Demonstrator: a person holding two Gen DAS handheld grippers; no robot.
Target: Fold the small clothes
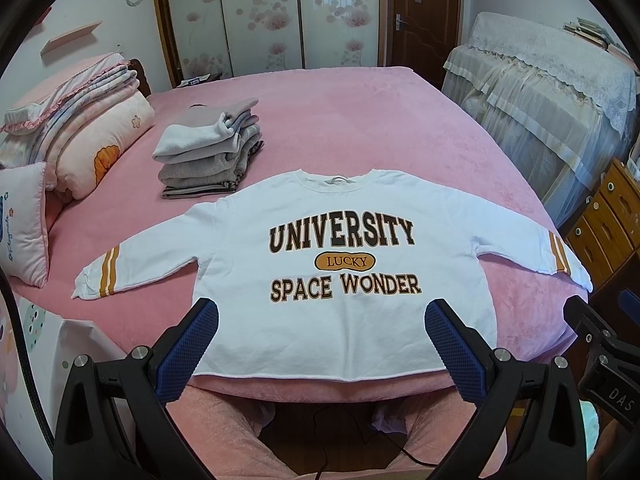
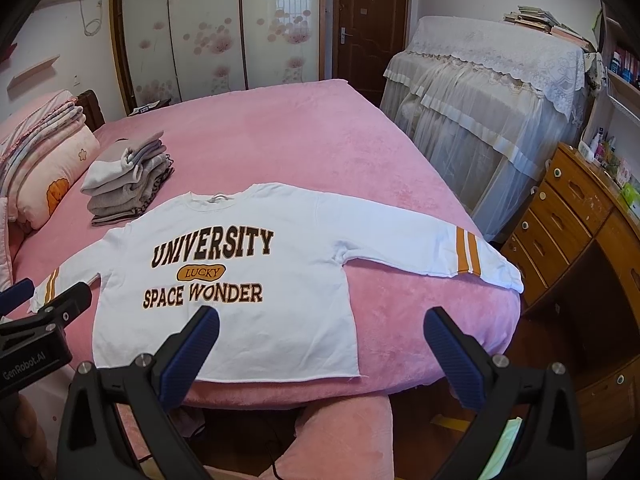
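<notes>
A white sweatshirt [image 1: 320,216] [image 2: 240,220] printed "UNIVERSITY LUCKY SPACE WONDER" lies flat, front up, on the pink bed [image 1: 360,128] [image 2: 280,140], both orange-striped sleeves spread out sideways. Its hem lies along the bed's near edge. My left gripper [image 1: 322,316] hovers open over the hem, nothing between its blue pads. My right gripper [image 2: 322,320] is open too, above the hem's right corner and the bare bed beside it. Each gripper shows at the other view's edge.
A stack of folded grey clothes [image 1: 212,152] [image 2: 128,176] sits behind the left sleeve. Folded quilts and pillows [image 1: 80,128] fill the bed's left side. A lace-covered cabinet [image 2: 492,92] and a wooden drawer unit [image 2: 572,216] stand to the right. A cable runs on the floor below.
</notes>
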